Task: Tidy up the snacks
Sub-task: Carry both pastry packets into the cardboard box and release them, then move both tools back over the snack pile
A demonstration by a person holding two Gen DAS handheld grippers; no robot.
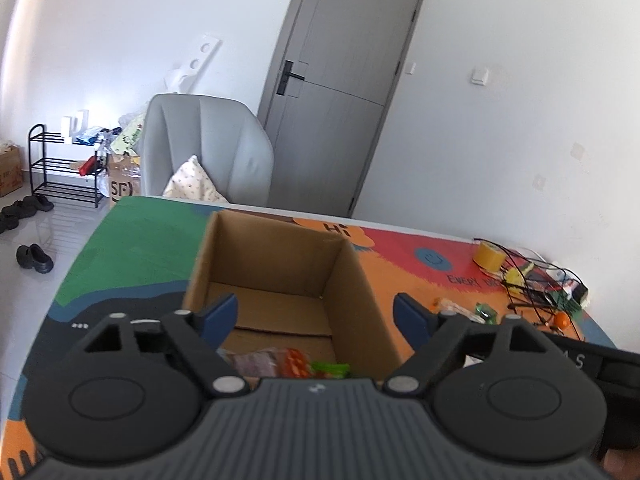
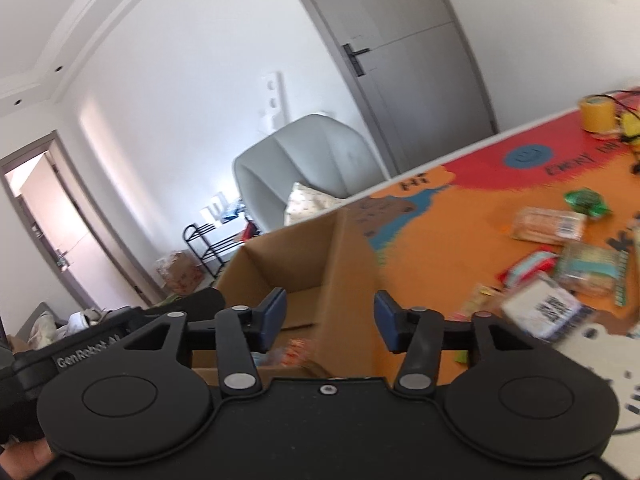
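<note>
Left gripper [image 1: 316,318] spread, level over cardboard box [image 1: 352,280] | right gripper [image 2: 330,322] spread, tilted, empty beside box

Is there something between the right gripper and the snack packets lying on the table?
Nothing visible blocks it. The right gripper is open over the cardboard box, and the snack packets lie on the table to its right, apart from the box.
</note>
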